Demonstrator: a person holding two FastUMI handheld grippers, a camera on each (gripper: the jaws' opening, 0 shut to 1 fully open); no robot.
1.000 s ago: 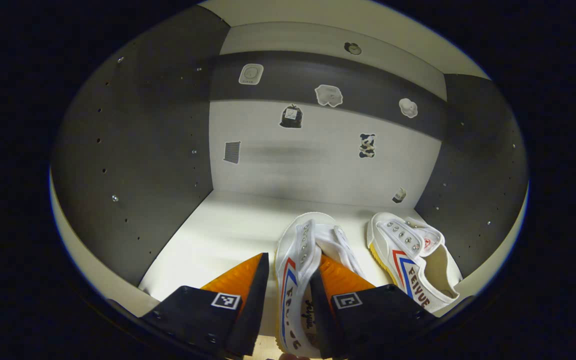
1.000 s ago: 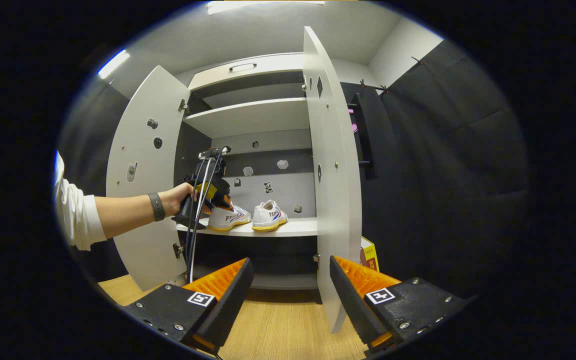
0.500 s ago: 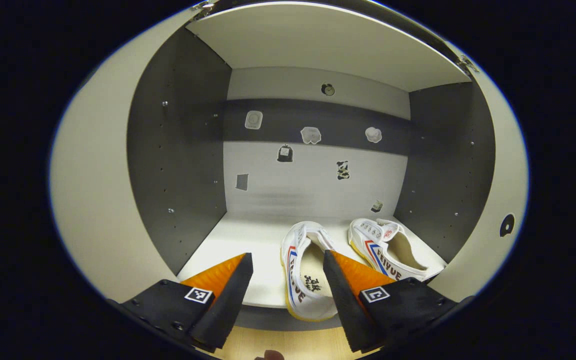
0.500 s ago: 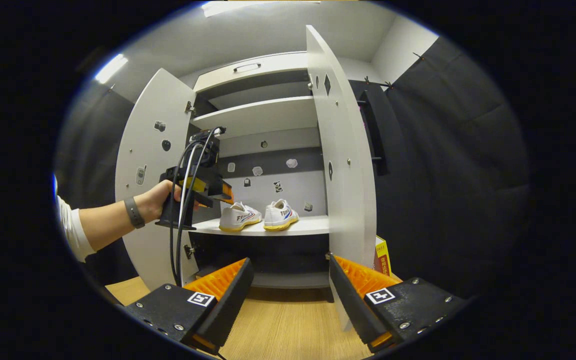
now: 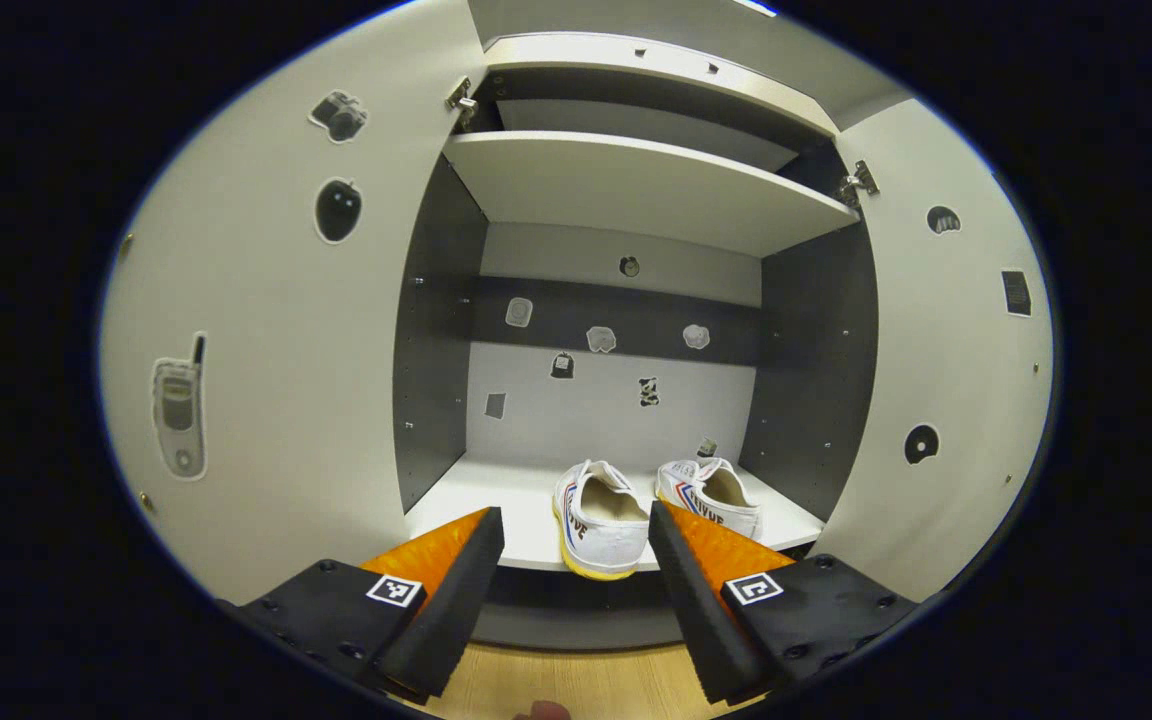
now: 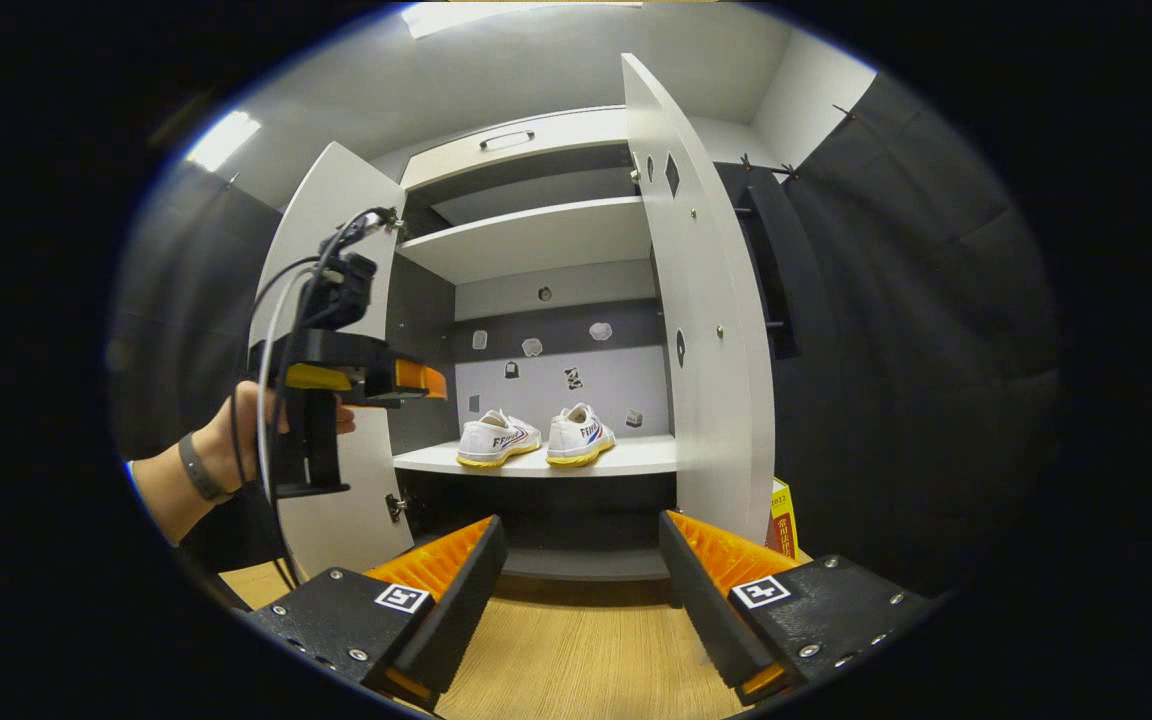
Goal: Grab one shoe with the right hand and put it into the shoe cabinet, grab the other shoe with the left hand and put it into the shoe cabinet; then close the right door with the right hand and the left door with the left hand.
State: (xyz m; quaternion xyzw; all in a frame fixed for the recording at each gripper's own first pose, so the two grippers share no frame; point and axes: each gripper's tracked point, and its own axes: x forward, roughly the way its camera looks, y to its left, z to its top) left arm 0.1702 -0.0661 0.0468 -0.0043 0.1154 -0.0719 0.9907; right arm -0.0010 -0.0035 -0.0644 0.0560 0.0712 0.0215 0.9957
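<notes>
Two white canvas shoes stand side by side on the cabinet's middle shelf (image 5: 526, 545), heels toward me: the left shoe (image 5: 596, 520) and the right shoe (image 5: 711, 495). My left gripper (image 5: 573, 512) hangs open outside the cabinet, in front of the shelf and apart from both shoes. In the right gripper view the left shoe (image 6: 499, 440) and the right shoe (image 6: 581, 437) sit on the shelf, and a hand (image 6: 236, 440) holds the left gripper (image 6: 421, 382) by the left door (image 6: 341, 210). My right gripper (image 6: 581, 522) is open and empty, low over the floor.
Both cabinet doors stand open: left door (image 5: 266, 350), right door (image 5: 946, 380), right door (image 6: 706, 330) edge-on. An upper shelf (image 6: 526, 235) spans the cabinet above the shoes. A yellow and red box (image 6: 784, 520) stands behind the right door. Wooden floor (image 6: 576, 650) lies before the cabinet.
My left gripper has backed out of the cabinet, leaving the left shoe on the shelf beside the other. The right gripper has barely moved.
</notes>
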